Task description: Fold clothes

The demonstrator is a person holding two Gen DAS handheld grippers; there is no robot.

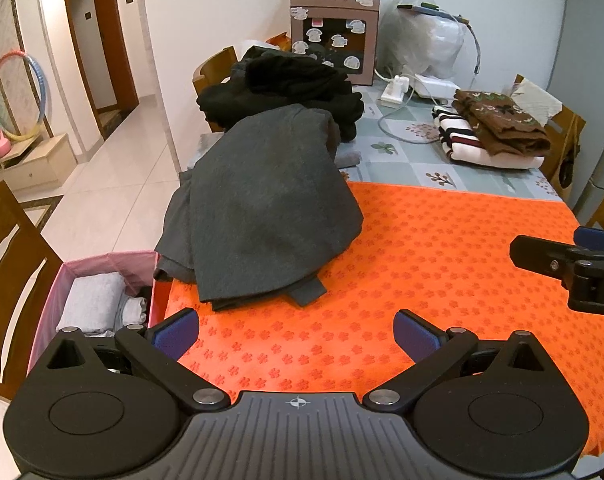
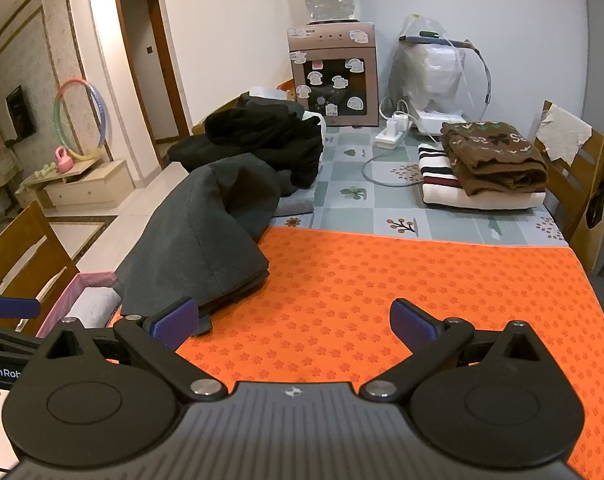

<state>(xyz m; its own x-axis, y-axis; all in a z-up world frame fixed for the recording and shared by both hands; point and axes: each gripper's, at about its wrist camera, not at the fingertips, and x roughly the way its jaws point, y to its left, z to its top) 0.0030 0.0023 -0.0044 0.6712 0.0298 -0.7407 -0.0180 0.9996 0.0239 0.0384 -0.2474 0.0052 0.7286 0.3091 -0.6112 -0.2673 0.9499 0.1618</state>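
Observation:
A dark grey garment (image 1: 262, 208) lies bunched on the left part of the orange mat (image 1: 441, 248), draping over the table's left edge; it also shows in the right wrist view (image 2: 198, 240). My left gripper (image 1: 296, 334) is open and empty, just in front of the garment's near edge. My right gripper (image 2: 294, 322) is open and empty over the orange mat (image 2: 421, 280), to the right of the garment. The right gripper also shows at the right edge of the left wrist view (image 1: 541, 258). A pile of black clothes (image 1: 286, 92) lies behind the grey garment.
Folded brown and striped clothes (image 1: 497, 128) sit at the back right. A water dispenser (image 1: 333, 32), power strip (image 1: 393, 90) and plastic bag (image 1: 425, 36) stand at the far end. A pink bin (image 1: 94, 296) with folded clothes sits left of the table. Wooden chairs surround it.

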